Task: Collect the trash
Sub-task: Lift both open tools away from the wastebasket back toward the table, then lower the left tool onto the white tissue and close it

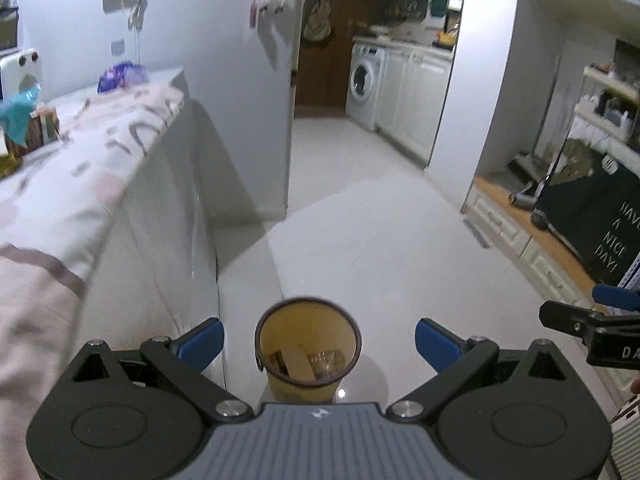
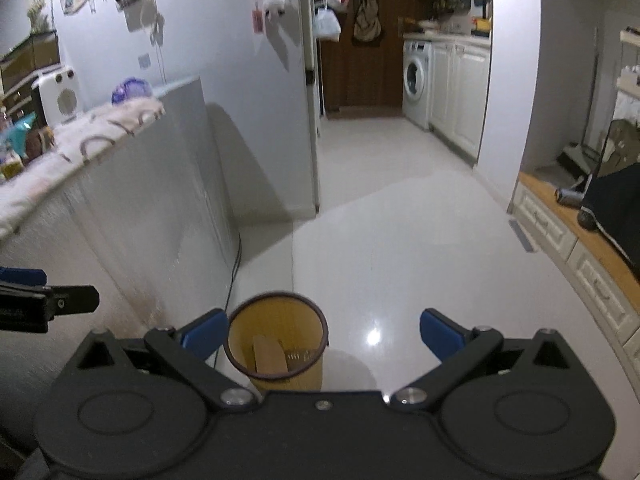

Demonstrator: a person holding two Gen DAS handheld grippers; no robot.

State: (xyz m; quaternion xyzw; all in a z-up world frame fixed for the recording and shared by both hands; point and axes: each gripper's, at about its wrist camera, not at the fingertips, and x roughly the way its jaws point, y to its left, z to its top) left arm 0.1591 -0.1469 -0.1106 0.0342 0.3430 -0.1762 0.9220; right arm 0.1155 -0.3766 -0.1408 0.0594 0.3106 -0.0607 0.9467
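Observation:
A yellow waste bin [image 1: 308, 352] with a dark rim stands on the white floor, seen from above in both wrist views. A brown cardboard piece [image 1: 298, 364] and other scraps lie inside it. My left gripper [image 1: 318, 340] hangs open above the bin with nothing between its blue fingers [image 1: 202, 342]. In the right wrist view the bin [image 2: 276, 344] sits below and left of centre with the cardboard [image 2: 270, 354] inside. My right gripper [image 2: 320, 336] is also open and holds nothing. Each gripper shows at the edge of the other's view.
A counter with a patterned cloth [image 1: 80, 168] runs along the left, carrying a purple bag [image 1: 122, 76] and small items. Its grey side panel [image 2: 152, 216] stands right beside the bin. A low wooden-topped cabinet [image 2: 580, 240] lines the right. A washing machine [image 2: 416, 82] stands far ahead.

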